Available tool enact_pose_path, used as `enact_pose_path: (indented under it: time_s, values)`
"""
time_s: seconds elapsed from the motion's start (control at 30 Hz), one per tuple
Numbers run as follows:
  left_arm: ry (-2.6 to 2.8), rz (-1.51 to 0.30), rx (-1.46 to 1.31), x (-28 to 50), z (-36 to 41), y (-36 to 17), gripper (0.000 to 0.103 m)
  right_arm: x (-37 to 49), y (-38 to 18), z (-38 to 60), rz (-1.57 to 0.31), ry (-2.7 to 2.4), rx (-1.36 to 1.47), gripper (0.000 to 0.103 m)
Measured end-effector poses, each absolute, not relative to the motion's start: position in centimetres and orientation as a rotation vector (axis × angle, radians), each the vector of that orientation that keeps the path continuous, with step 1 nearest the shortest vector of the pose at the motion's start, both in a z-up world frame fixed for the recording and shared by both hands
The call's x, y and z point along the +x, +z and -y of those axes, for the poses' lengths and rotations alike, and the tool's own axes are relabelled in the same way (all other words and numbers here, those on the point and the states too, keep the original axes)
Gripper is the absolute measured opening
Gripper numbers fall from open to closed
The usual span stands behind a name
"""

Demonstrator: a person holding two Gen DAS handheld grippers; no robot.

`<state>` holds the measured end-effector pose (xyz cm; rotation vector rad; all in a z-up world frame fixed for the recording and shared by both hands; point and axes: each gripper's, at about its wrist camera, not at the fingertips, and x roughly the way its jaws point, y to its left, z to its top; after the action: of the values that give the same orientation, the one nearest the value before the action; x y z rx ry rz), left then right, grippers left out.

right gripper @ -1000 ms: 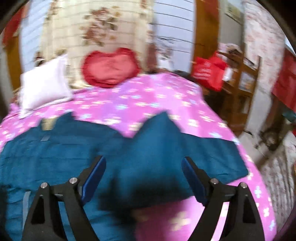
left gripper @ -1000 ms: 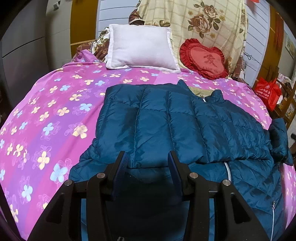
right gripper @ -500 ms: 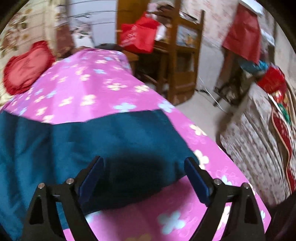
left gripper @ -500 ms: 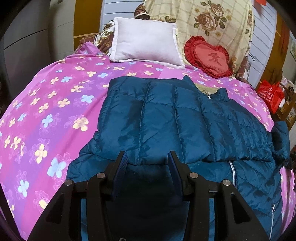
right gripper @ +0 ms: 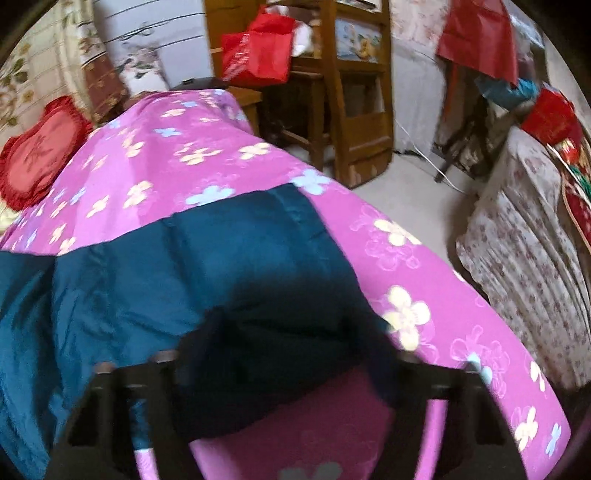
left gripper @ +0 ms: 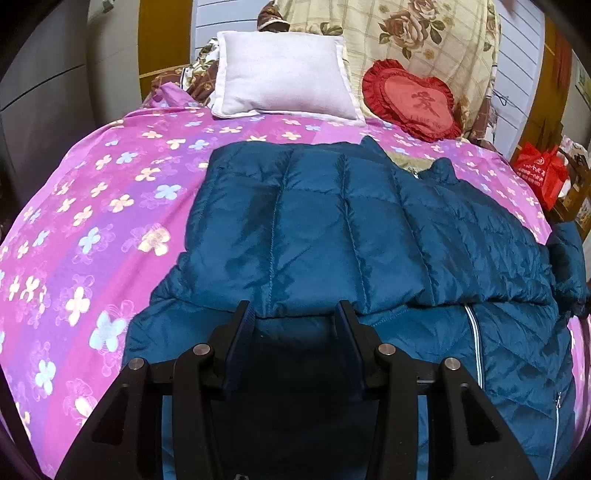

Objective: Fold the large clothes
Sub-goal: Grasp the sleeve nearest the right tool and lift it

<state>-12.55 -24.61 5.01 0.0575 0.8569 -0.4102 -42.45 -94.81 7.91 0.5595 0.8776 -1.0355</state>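
1. Your left gripper has its jaws clamped on the folded blue jacket lying on the pink bed; only this view shows the white pillow.
2. Your right gripper is closing its jaws around the jacket's sleeve end; only here the wooden shelf.
3. The red heart cushion bears one character, unreadable.

A lived-in home bedroom. The bed under a pink flowered cover fills the room; at its head lie a white pillow and a red heart-shaped cushion against a rose-print quilt. Beside the bed stands a wooden shelf unit with a red bag, cluttered, over a bare pale floor.
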Motion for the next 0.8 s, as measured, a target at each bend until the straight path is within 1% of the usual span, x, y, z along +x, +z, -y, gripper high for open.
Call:
enact_pose_path:
  time_s: [0.03, 0.07, 0.17, 0.33, 0.6, 0.8]
  values:
    - [-0.406, -0.852, 0.051, -12.5, 24.4, 5.2, 0.023, -42.1, 8.5, 94.4, -0.874, -1.016, 0.558, 0.023]
    - [-0.404, -0.848, 0.044, -12.4, 24.2, 5.4, 0.023, -41.8, 9.1, 93.9, -0.868, -1.011, 0.547, 0.018]
    - [-0.395, -0.833, 0.011, -12.2, 23.4, 6.1, 0.023, -41.2, 11.5, 92.5, -0.811, -0.970, 0.530, 0.016]
    - [-0.393, -0.833, -0.015, -12.1, 22.8, 6.6, 0.023, -40.0, 16.2, 89.5, -0.721, -0.862, 0.488, 0.015]
    - [-0.400, -0.809, -0.023, -12.6, 22.5, 7.5, 0.023, -35.5, 21.7, 82.8, -0.671, -0.721, 0.358, 0.015]
    - [-0.396, -0.808, -0.046, -12.4, 22.0, 8.0, 0.023, -31.6, 24.3, 76.8, -0.657, -0.594, 0.264, 0.014]
